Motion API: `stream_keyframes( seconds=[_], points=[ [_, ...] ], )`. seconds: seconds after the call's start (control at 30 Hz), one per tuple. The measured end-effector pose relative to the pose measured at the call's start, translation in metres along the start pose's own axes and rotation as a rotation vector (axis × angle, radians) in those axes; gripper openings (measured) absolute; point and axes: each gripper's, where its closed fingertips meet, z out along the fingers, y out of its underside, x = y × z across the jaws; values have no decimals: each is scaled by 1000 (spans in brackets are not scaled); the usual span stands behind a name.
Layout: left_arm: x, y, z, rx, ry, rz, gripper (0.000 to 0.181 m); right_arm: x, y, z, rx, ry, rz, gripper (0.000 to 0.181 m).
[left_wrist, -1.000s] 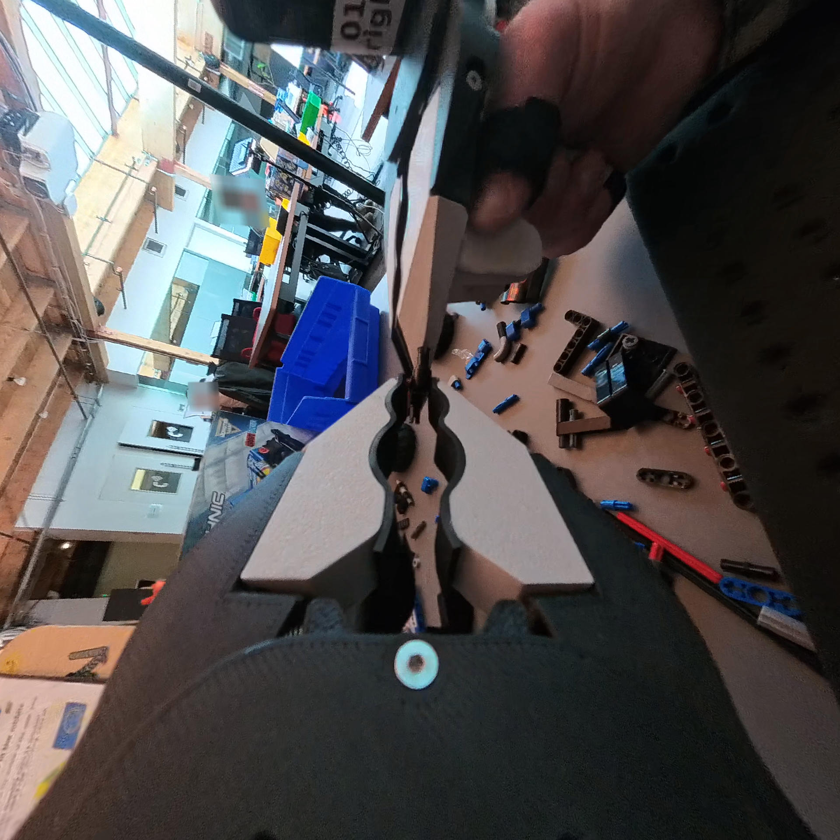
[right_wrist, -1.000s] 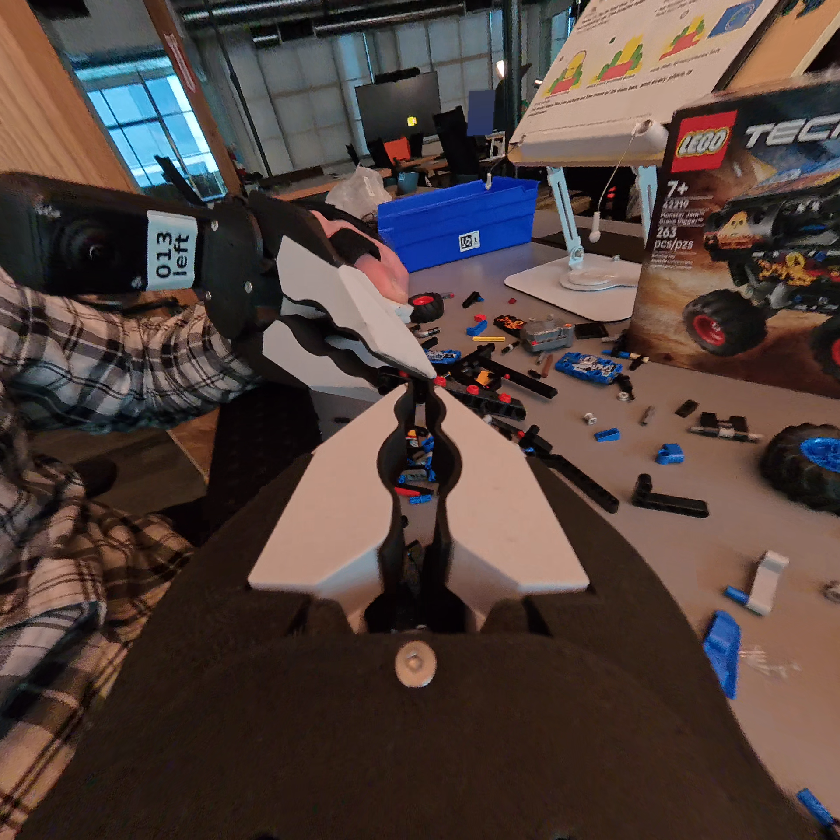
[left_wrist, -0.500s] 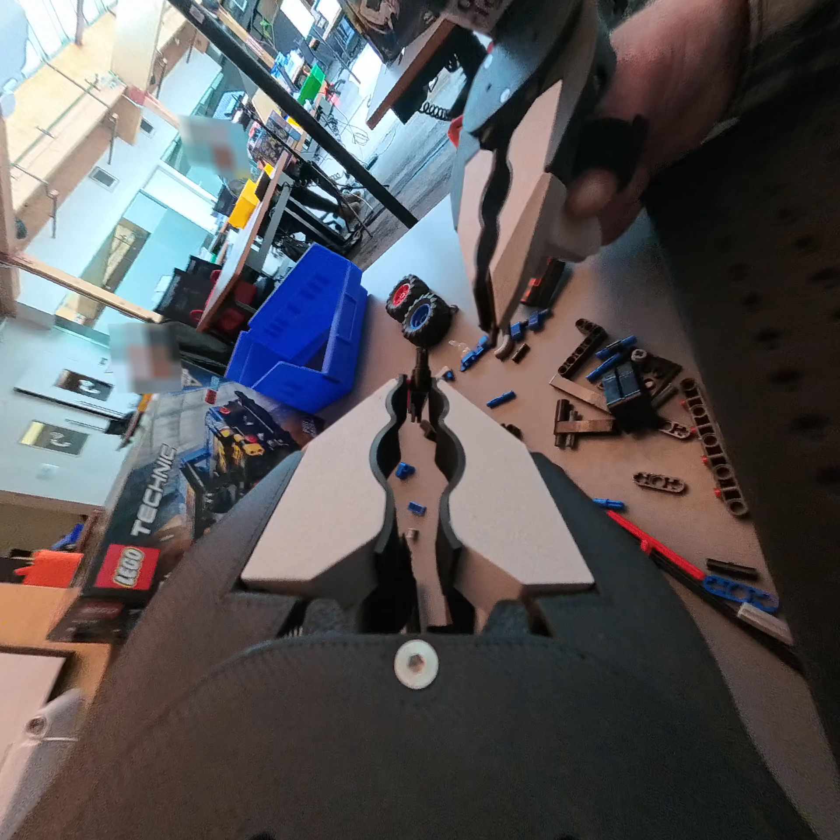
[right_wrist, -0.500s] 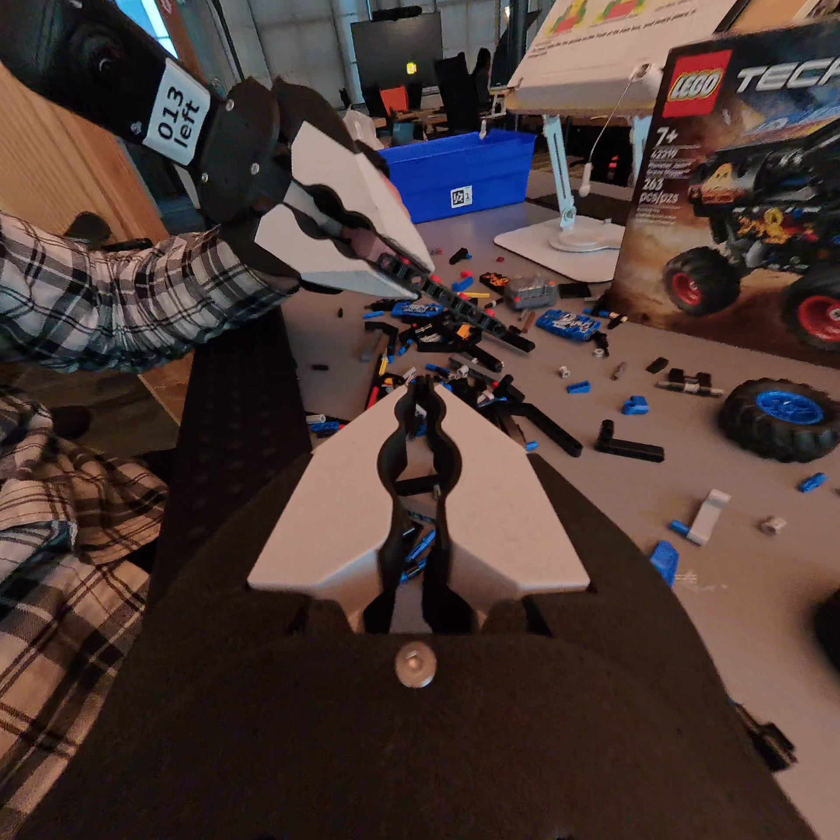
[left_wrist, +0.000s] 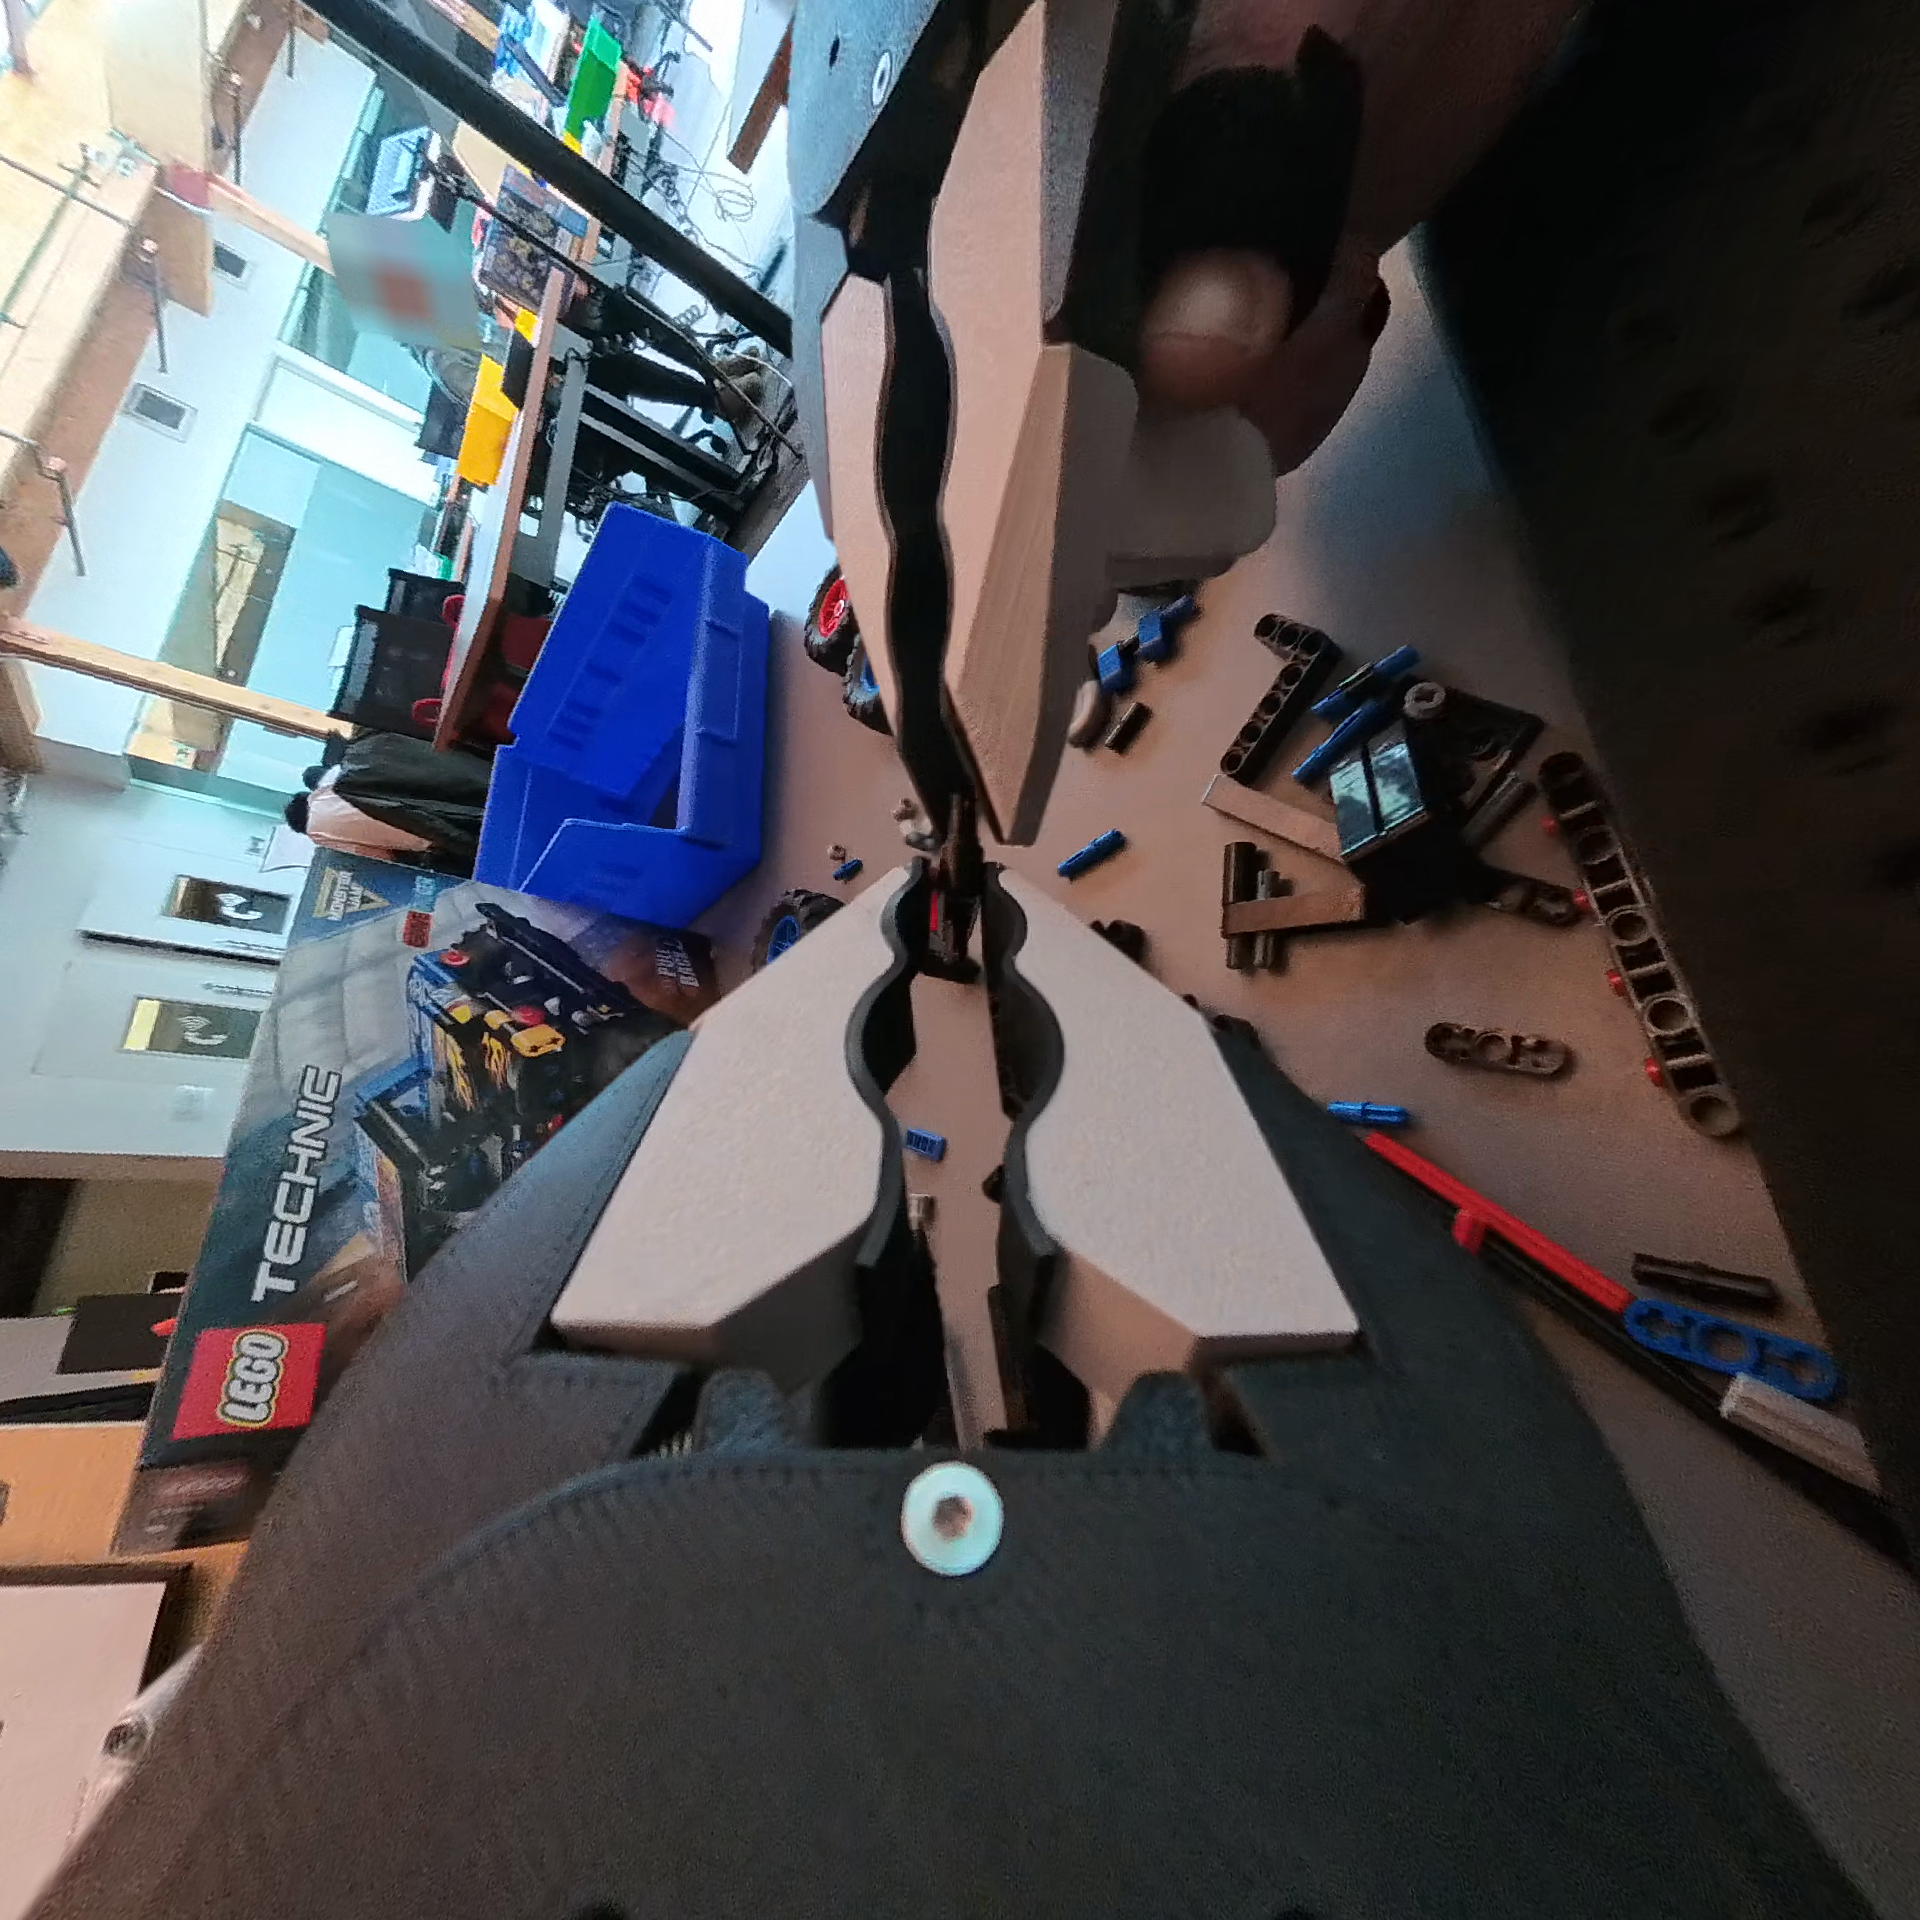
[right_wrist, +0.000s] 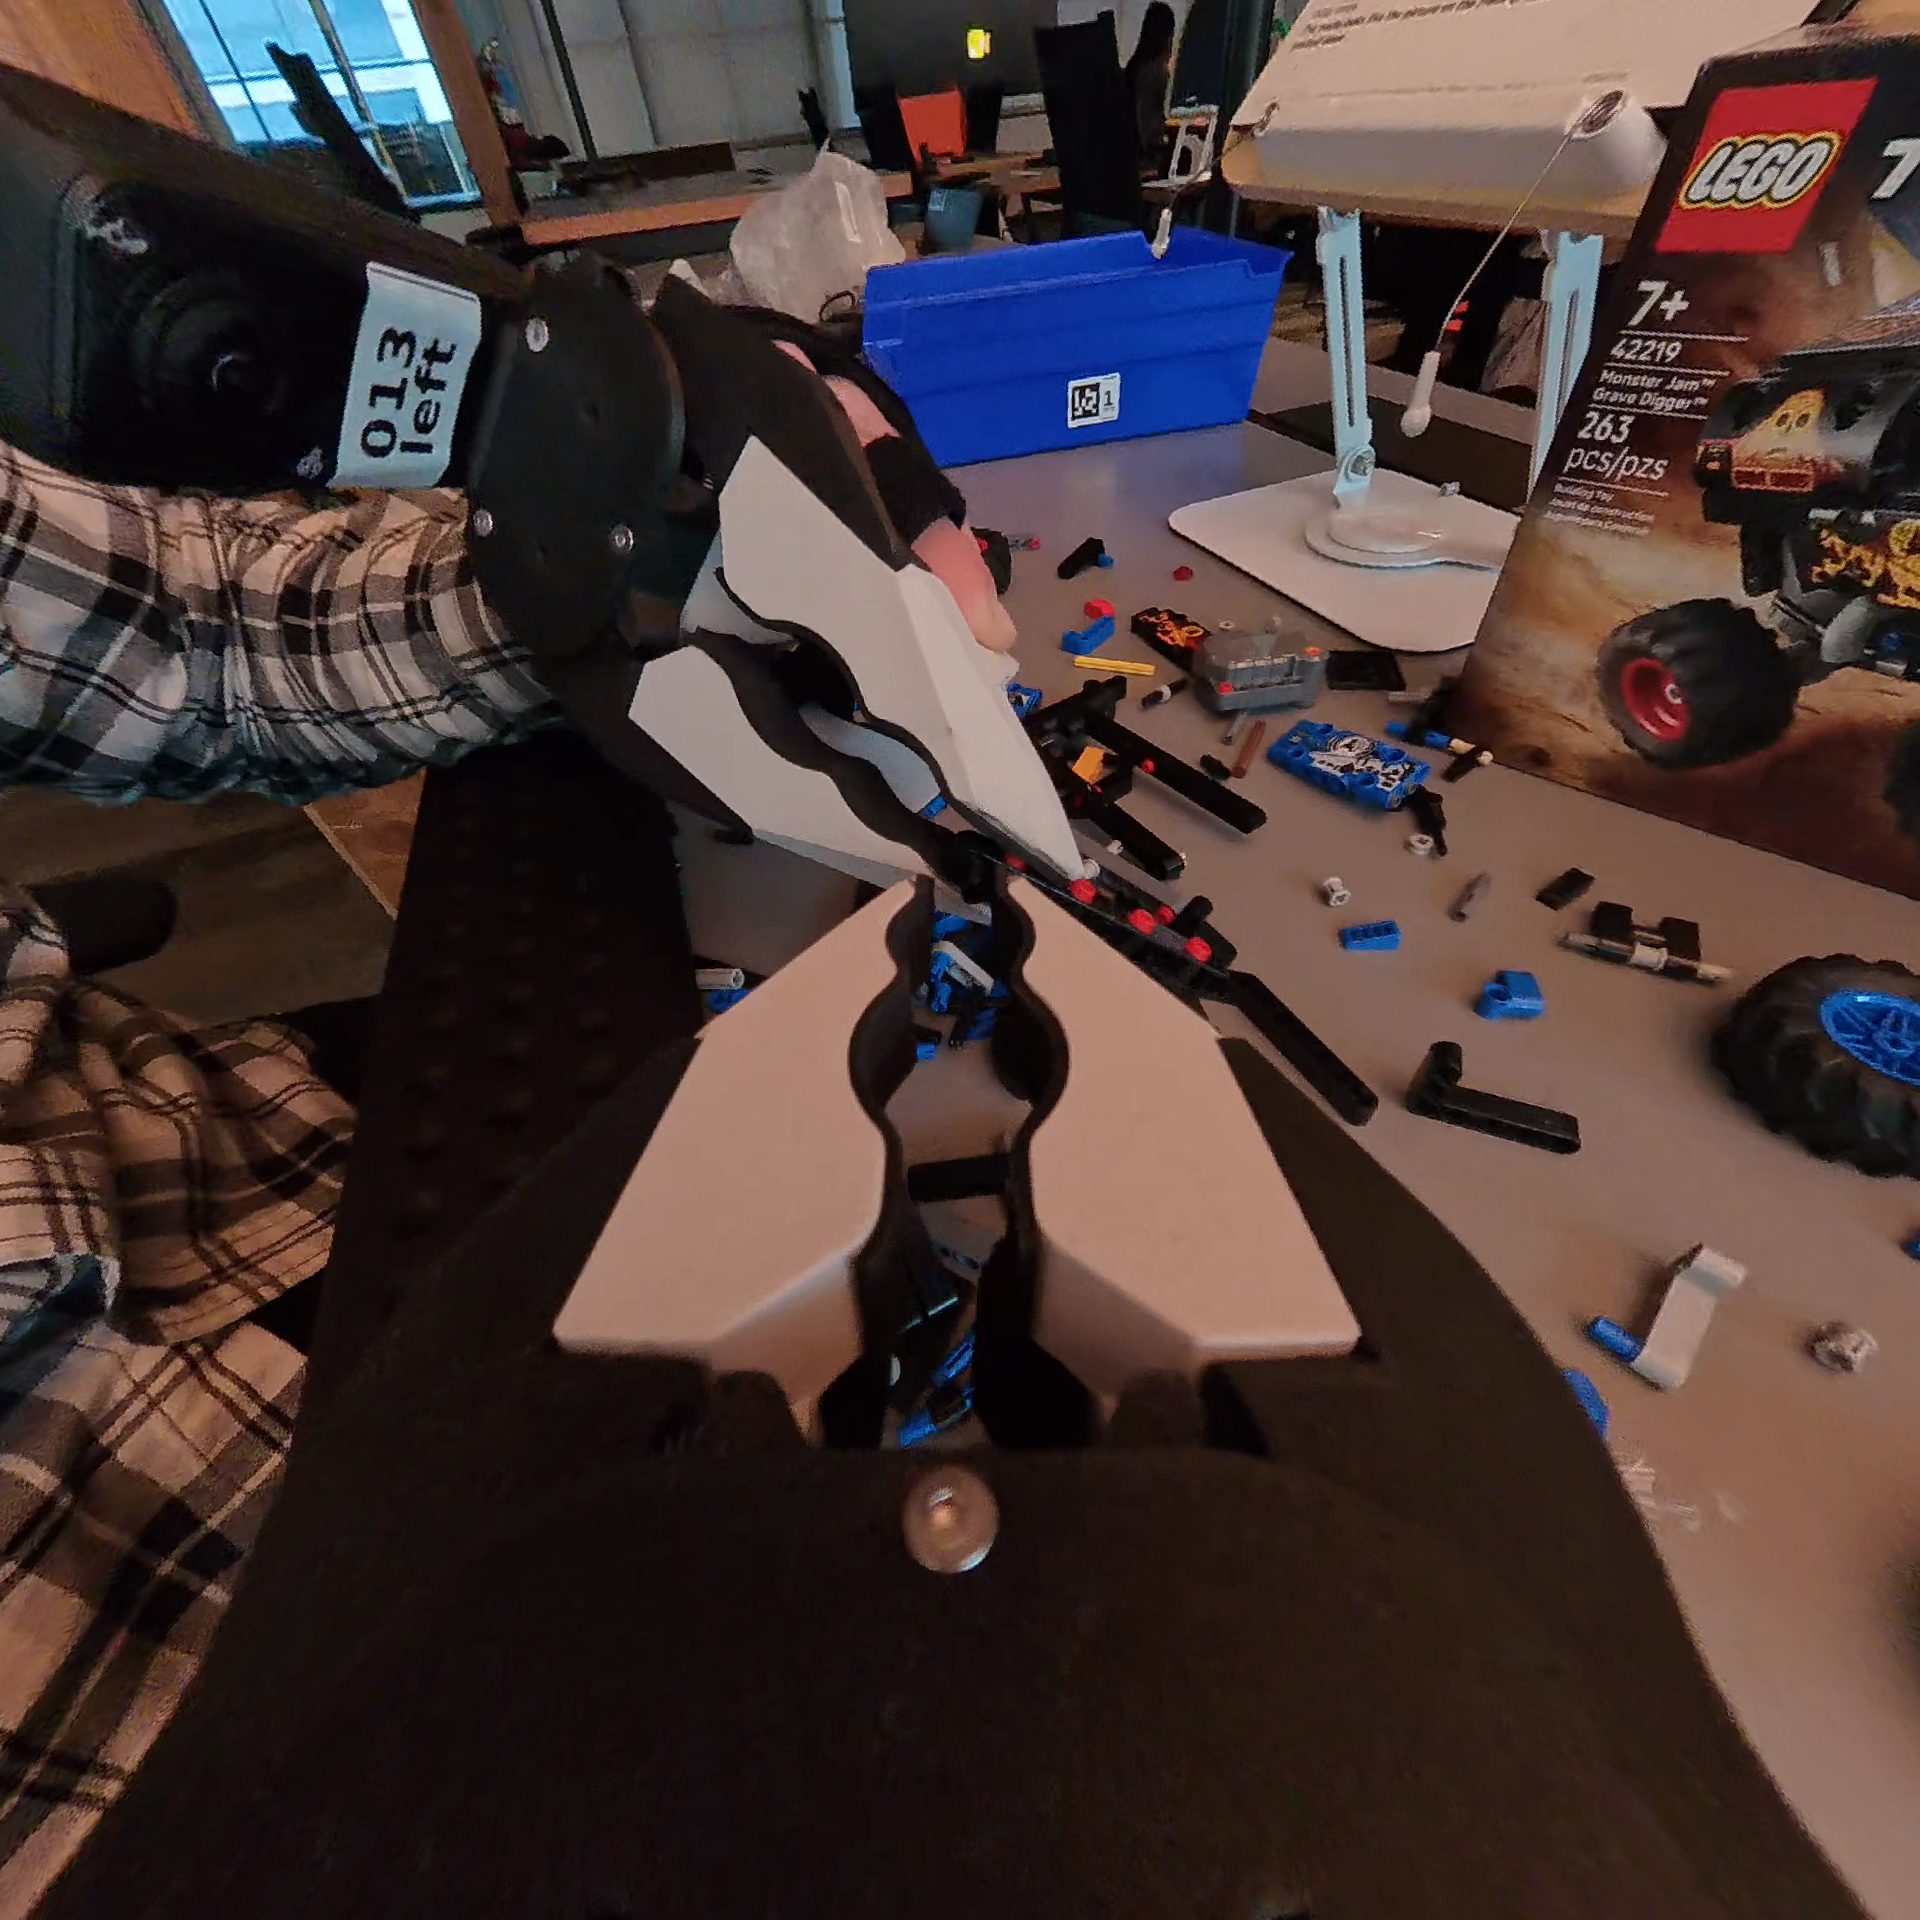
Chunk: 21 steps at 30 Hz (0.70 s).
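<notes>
Two handheld grippers meet tip to tip above a grey table (right_wrist: 1558, 1299) strewn with toy building parts. Largest is the printed cardboard toy box (right_wrist: 1714, 623), standing right of the blue plastic bin (right_wrist: 1070, 343). In front of the bin, the left gripper (left_wrist: 951, 899) is clamped on one end of a long black perforated beam with red pins (right_wrist: 1164, 925), probably so that most of its length stays free. The beam's long axis slants away from the bin, its free end dipping towards the table.

The right gripper (right_wrist: 961, 894) has its jaws drawn nearly together at that held end; whether they pinch anything is hidden. Farther from the bin lie a black tyre with a blue hub (right_wrist: 1839, 1060) and a black L-shaped piece (right_wrist: 1486, 1112).
</notes>
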Motion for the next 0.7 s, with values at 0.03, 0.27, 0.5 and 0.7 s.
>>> stream_keyframes(
  seconds=[0.03, 0.27, 0.5, 0.7],
  points=[
    [0, -2, -1, 9, -2, -2, 7, 0, -2, 0, 10, -2, 7, 3],
    [-4, -2, -1, -51, -82, 149, 7, 0, -5, 0, 35, -35, 118, 3],
    [-4, 3, 2, -133, -140, 289, 7, 2, -2, 2, 28, -67, 250, 3],
    [-4, 2, -1, -125, -122, 212, 7, 0, -2, -3, -11, -19, 113, 1]
  ],
)
